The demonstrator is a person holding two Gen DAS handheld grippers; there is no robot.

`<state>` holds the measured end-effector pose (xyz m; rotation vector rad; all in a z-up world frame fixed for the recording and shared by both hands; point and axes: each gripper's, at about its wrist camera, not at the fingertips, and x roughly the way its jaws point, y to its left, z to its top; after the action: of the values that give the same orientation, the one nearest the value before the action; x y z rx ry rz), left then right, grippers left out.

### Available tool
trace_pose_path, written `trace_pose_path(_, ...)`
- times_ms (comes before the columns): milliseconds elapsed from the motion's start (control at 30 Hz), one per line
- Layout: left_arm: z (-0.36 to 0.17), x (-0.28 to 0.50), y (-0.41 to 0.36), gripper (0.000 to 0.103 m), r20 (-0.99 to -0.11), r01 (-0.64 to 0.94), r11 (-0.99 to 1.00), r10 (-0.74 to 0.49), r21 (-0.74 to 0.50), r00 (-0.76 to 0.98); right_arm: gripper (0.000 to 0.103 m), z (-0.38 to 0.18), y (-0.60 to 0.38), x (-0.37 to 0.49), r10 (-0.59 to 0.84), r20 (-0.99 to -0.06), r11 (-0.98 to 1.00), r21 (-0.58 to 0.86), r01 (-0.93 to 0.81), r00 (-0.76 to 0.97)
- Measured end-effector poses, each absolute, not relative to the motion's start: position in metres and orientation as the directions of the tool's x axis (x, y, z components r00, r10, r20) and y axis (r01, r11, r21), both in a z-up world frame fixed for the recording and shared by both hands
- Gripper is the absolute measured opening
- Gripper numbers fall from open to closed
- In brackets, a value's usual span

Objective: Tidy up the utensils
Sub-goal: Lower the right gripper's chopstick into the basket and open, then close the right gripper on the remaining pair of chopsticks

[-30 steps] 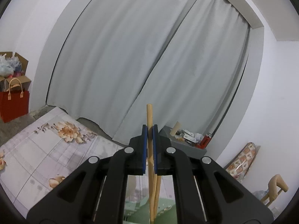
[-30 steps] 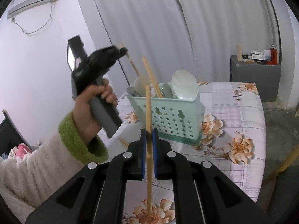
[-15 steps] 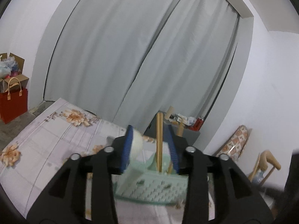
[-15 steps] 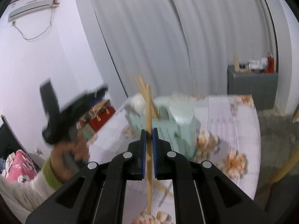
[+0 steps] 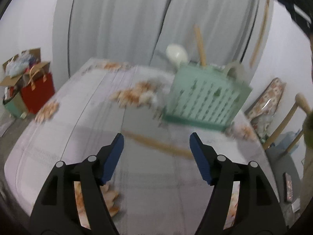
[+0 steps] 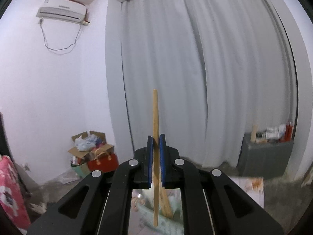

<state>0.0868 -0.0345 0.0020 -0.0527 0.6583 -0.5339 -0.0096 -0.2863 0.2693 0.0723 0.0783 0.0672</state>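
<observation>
Much of the left wrist view is smeared by blur, so the floral tablecloth (image 5: 93, 105) and the holes in the green utensil basket (image 5: 205, 99) read only as streaks, and what sits in the basket's far compartments is hard to make out; a pale spoon bowl (image 5: 177, 55) and a wooden stick (image 5: 200, 48) rise above its rim. The left gripper (image 5: 156, 145) has its jaws opening with nothing between the blue pads, and beyond them a chopstick on the table (image 5: 158, 143) lies slantwise on the cloth, near the basket's front foot but apart from it; its ends dissolve into blur. At that view's top right a dark, cut-off shape and a thin wooden rod show, too blurred to identify with certainty. The right wrist view is sharper but points at the grey curtain (image 6: 195, 78), the wall and an air conditioner (image 6: 62, 12), so the table is almost hidden behind the gripper body; only a sliver of green basket shows below. There the right gripper (image 6: 156, 143) is clamped on a held chopstick (image 6: 155, 113), upright between the pads, its lower end hanging over the basket
</observation>
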Motion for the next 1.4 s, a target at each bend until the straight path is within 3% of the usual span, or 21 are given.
trace_pose_path(167, -0.010, 0.083, -0.022, 0.070, -0.603, 0.421, 0.885, -0.450, -0.201, 0.658, 0.007, 0.268, -0.279, 0.031, 0.015, -0.085, 1.000, -0.003, -0.015, 0.996)
trace_pose_path(500, -0.018, 0.076, -0.014, 0.075, -0.623, 0.417, 0.893, -0.425, -0.170, 0.657, 0.007, 0.183, -0.287, 0.092, -0.059, -0.265, 0.997, -0.071, 0.042, 0.962)
trace_pose_path(733, -0.020, 0.080, -0.018, 0.076, -0.633, 0.428, 0.892, -0.416, -0.145, 0.652, 0.008, 0.160, -0.295, 0.085, -0.052, -0.365, 0.997, -0.070, 0.028, 0.929)
trace_pose_path(767, -0.020, 0.080, -0.018, 0.076, -0.637, 0.427, 0.893, -0.414, -0.144, 0.650, 0.012, 0.160, -0.297, 0.082, -0.056, -0.368, 0.997, -0.067, 0.034, 0.928)
trace_pose_path(867, -0.023, 0.080, -0.020, 0.076, -0.650, 0.427, 0.893, -0.410, -0.142, 0.640, 0.041, 0.167, -0.306, 0.061, -0.063, -0.340, 0.998, -0.030, 0.057, 0.938)
trace_pose_path(1067, -0.026, 0.081, -0.025, 0.078, -0.665, 0.427, 0.894, -0.403, -0.138, 0.629, 0.049, 0.192, -0.317, 0.001, -0.030, -0.241, 0.996, 0.080, 0.050, 0.970)
trace_pose_path(1167, -0.031, 0.084, -0.030, 0.079, -0.679, 0.430, 0.892, -0.402, -0.138, 0.615, 0.050, 0.191, -0.311, -0.020, 0.024, -0.245, 0.995, 0.099, 0.000, 0.969)
trace_pose_path(1300, -0.033, 0.086, -0.037, 0.078, -0.686, 0.444, 0.885, -0.408, -0.137, 0.602, 0.050, 0.154, -0.297, -0.017, 0.201, -0.403, 0.973, 0.184, -0.136, 0.893)
trace_pose_path(1400, -0.035, 0.085, -0.041, 0.078, -0.690, 0.460, 0.877, -0.419, -0.139, 0.591, 0.050, 0.097, -0.281, 0.004, 0.254, -0.595, 0.965, 0.211, -0.157, 0.763)
